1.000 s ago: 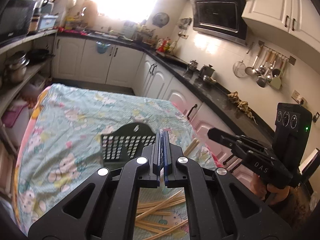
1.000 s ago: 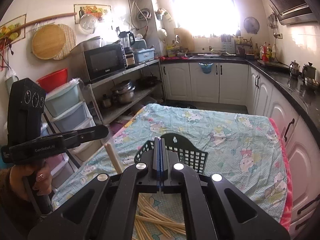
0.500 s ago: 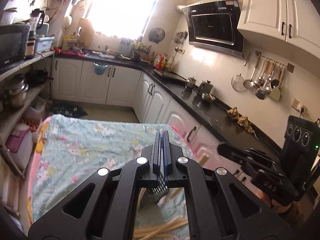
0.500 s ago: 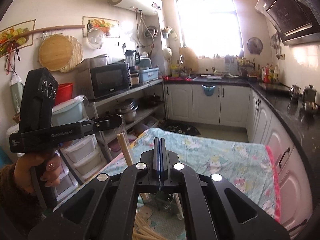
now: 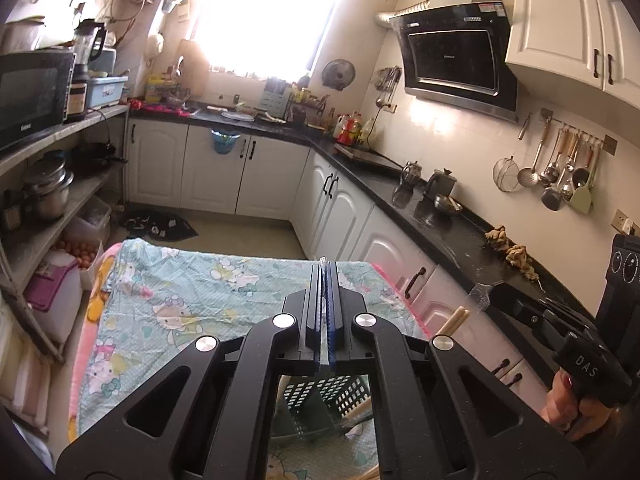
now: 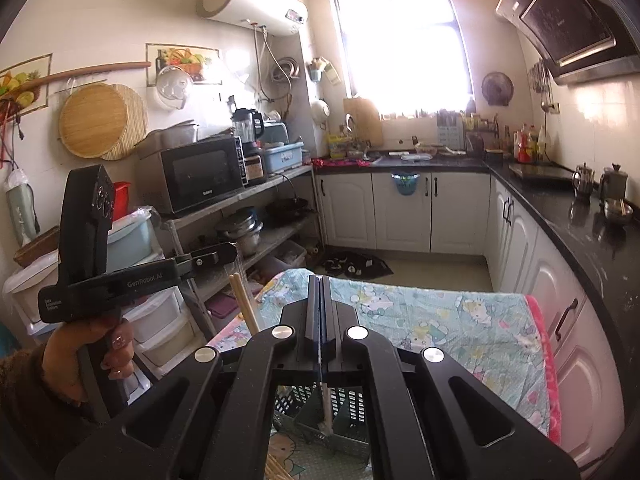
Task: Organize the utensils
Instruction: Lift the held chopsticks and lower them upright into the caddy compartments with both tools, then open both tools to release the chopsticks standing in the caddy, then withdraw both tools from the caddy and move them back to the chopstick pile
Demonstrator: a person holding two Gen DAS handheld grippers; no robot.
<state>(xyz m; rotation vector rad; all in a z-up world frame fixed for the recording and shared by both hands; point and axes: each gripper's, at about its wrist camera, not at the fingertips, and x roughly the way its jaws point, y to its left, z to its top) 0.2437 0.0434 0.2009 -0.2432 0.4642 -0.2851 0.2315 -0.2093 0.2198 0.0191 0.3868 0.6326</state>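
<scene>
Update: both hands lifted, so the black basket (image 5: 320, 396) that sat ahead of the left gripper (image 5: 323, 264) and right gripper (image 6: 321, 278) now sits under them, near edge of the table (image 5: 192, 292). Both pairs of fingers are clenched, apparently empty. A chopstick pair (image 6: 242, 300) pokes up between the grippers, while loose chopsticks (image 6: 276, 468) wait nearby. There's plenty of open cloth far side, but the cabinets (image 5: 384, 248) crowd the right edge.

Pale turquoise cloth (image 5: 192, 304) with cartoon-cat print, pink-edged, over the worktop; dark green perforated basket (image 6: 352, 420) at six o'clock; pale tan chopsticks (image 6: 244, 300); black grippers, blue-lined jaws; white cabinets (image 5: 208, 176); black counter (image 5: 448, 232).
</scene>
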